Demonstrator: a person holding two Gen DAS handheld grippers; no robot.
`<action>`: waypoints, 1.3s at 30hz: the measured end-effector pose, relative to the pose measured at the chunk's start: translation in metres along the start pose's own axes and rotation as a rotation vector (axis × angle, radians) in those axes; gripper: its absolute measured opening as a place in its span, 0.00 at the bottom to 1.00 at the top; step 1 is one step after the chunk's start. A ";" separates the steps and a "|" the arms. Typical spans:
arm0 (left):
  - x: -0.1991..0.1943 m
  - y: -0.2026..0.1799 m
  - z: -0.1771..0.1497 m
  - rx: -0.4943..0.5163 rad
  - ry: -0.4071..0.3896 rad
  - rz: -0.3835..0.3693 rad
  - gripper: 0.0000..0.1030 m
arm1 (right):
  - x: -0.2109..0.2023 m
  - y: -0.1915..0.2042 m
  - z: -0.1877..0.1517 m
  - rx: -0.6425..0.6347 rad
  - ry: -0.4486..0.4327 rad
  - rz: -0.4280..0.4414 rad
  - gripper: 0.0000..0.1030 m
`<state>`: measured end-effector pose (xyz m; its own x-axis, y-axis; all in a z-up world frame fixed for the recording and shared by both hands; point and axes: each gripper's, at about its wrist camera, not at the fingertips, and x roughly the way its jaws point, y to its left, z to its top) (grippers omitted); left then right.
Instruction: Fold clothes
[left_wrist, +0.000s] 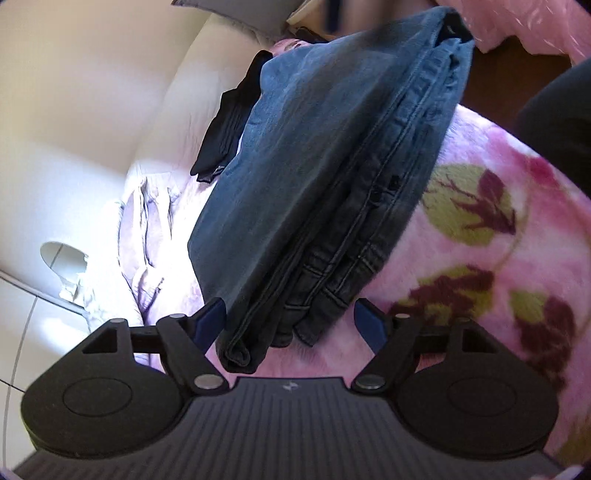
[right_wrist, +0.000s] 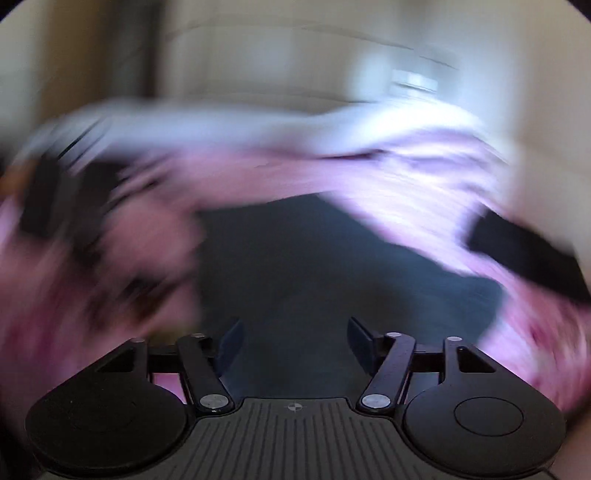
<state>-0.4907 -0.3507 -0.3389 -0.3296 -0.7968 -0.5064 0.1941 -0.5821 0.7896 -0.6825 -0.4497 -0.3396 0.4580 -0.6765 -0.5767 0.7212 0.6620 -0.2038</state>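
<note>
Dark blue jeans (left_wrist: 314, 166), folded lengthwise, lie on a pink floral blanket (left_wrist: 480, 258). My left gripper (left_wrist: 291, 321) is open at their hem end. The stacked leg ends lie between its blue pads (left_wrist: 210, 317), which do not press on them. The right wrist view is heavily blurred. There my right gripper (right_wrist: 293, 339) is open over a dark blue cloth (right_wrist: 314, 266), probably the same jeans, and nothing is gripped between its fingers.
A black garment (left_wrist: 229, 133) lies at the jeans' far left side, with a crumpled pale lilac garment (left_wrist: 147, 251) nearer. A cream sofa back (left_wrist: 92, 110) rises on the left. A dark shape (left_wrist: 554, 122), perhaps a sleeve, shows at the right edge.
</note>
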 end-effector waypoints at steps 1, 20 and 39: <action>0.000 0.001 0.000 -0.010 0.001 -0.006 0.72 | 0.006 0.018 -0.005 -0.098 0.023 -0.002 0.63; 0.029 -0.024 0.045 0.167 -0.047 0.114 0.63 | 0.034 0.028 -0.009 -0.424 0.085 -0.174 0.21; -0.006 0.059 0.025 0.012 0.095 0.126 0.32 | 0.037 0.054 0.008 -0.747 0.008 -0.305 0.21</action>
<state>-0.5005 -0.3759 -0.2804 -0.2139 -0.8756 -0.4331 0.2169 -0.4748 0.8529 -0.6227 -0.4412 -0.3660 0.2916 -0.8616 -0.4154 0.2748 0.4914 -0.8265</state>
